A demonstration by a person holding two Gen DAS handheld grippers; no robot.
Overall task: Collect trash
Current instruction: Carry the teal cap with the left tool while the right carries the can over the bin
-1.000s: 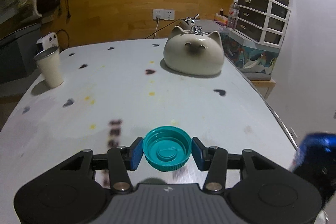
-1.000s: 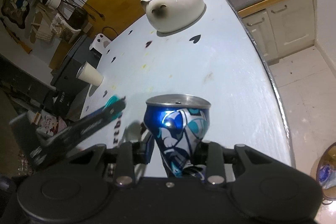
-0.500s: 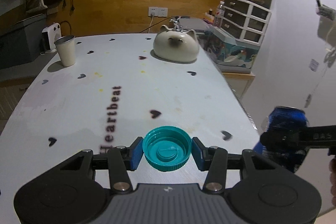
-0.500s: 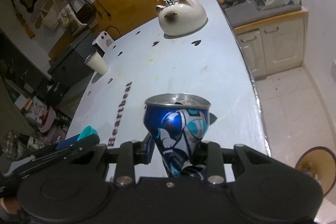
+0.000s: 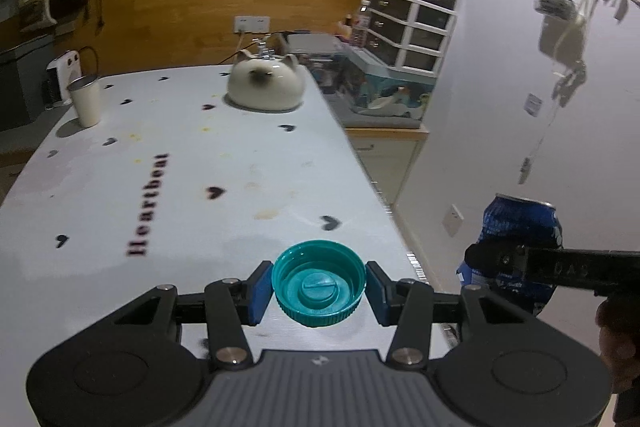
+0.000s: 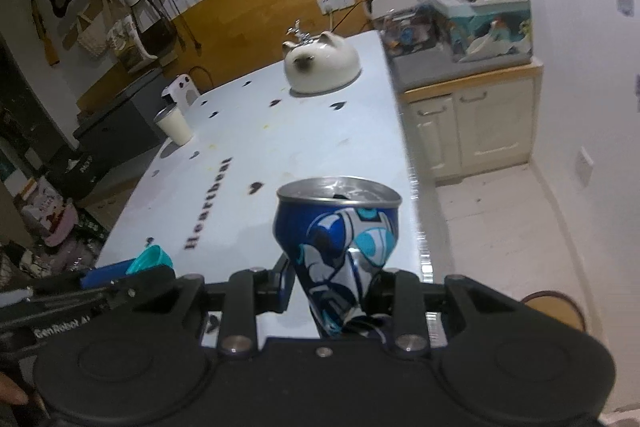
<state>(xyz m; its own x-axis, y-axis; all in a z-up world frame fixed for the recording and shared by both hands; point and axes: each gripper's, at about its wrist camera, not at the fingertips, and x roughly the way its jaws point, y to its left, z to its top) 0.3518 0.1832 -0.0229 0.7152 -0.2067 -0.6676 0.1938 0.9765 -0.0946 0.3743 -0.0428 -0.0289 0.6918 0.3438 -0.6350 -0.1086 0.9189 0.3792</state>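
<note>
Trash in hand, two pieces. The teal ribbed plastic bottle cap (image 5: 319, 283), hollow side up, sits between the blue pads of the left gripper (image 5: 319, 287), which is closed on its rim at 9 and 3 o'clock. The crushed blue-and-white aluminium drink can (image 6: 340, 247) stands upright in the right gripper (image 6: 334, 291), whose jaws pinch only its creased lower part; the wide top stands free above them.

Risks, as we judge them:
- The can is top-heavy over a narrow, dented grip. A quick swing or wrist roll could pivot it out of the pads, and any liquid left inside would spill through the open mouth.
- The cap is held by friction across a round ribbed edge; a knock could twist it loose.
- The two grippers travel close together, the right one at 3 o'clock in the left wrist view, so a collision is possible.

Pose: both grippers tilt downward over the near edge of the white heart-printed table (image 5: 248, 147), both pieces clear of its top. No bin is in view.
</note>
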